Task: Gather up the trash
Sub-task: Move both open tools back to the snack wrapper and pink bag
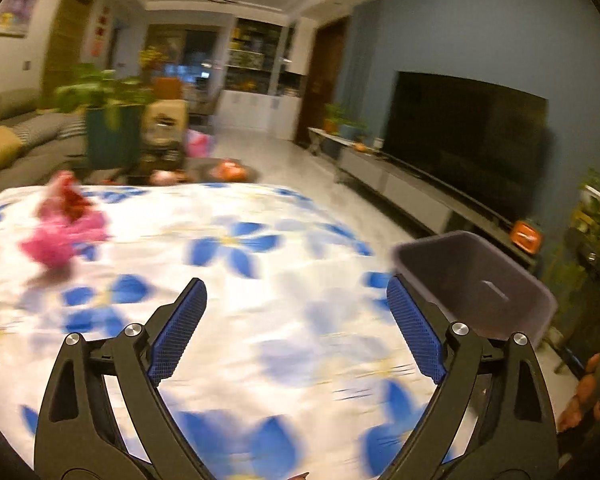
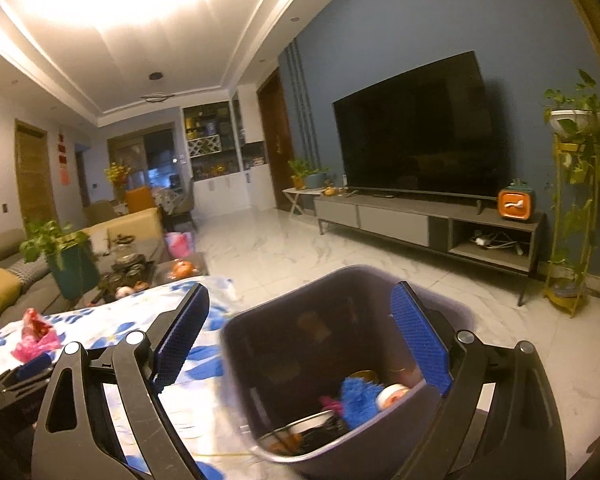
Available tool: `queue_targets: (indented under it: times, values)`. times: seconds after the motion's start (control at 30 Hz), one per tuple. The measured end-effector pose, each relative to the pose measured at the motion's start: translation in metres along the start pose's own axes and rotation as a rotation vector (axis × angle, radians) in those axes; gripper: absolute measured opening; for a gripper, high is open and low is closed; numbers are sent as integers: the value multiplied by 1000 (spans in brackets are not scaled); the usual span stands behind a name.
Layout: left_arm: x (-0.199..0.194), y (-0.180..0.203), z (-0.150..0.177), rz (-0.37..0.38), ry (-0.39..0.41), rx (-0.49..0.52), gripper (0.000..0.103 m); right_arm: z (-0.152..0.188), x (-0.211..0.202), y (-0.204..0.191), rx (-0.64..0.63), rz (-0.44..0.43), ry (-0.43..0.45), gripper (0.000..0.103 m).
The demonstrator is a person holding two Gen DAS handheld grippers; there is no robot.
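Pink wrapper (image 1: 66, 228) far-left of left tongs (image 1: 296, 312).

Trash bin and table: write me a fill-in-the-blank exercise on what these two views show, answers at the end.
1. The trash bin already holds a fluffy scrap whose colour is ____.
2. The crumpled wrapper on the tablecloth is ____ in colour.
3. The jaws of the left gripper stand ____, with nothing between them.
4. The flowers printed on the tablecloth are ____.

Missing words: blue; pink; open; blue
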State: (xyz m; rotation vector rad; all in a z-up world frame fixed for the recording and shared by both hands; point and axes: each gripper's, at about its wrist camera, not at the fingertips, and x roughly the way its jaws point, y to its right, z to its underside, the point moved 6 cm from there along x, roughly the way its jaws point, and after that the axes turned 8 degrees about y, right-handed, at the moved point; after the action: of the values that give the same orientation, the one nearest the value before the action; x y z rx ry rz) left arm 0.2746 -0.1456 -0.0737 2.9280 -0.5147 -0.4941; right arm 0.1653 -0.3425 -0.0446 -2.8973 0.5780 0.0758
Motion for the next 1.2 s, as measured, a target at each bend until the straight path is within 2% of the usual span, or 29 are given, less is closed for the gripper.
queue_targets:
  times: [0.27, 0.4, 0.6, 0.77, 0.9, 1.2]
  values:
    - [-40, -119, -6, -256, 28, 13, 90, 21, -2, -84, -35, -165, -58, 89]
    - [-69, -180, -15, -381, 60, -29, 90, 35, -2, -145, -69, -278, -90, 89]
    - [-104, -264, -22, -511, 90, -111, 90, 50, -2, -233, -114, -429, -125, 89]
    - [-122, -307, -24, -591, 110, -136, 90, 63, 2, -294, -154, -502, -142, 89]
    - [-126, -327, -27, -634, 117, -147, 90, 80, 15, -342, -190, -535, -171, 89]
    - [-117, -359, -47, -661, 153, -162, 90, 114, 47, -411, -217, -557, -255, 89]
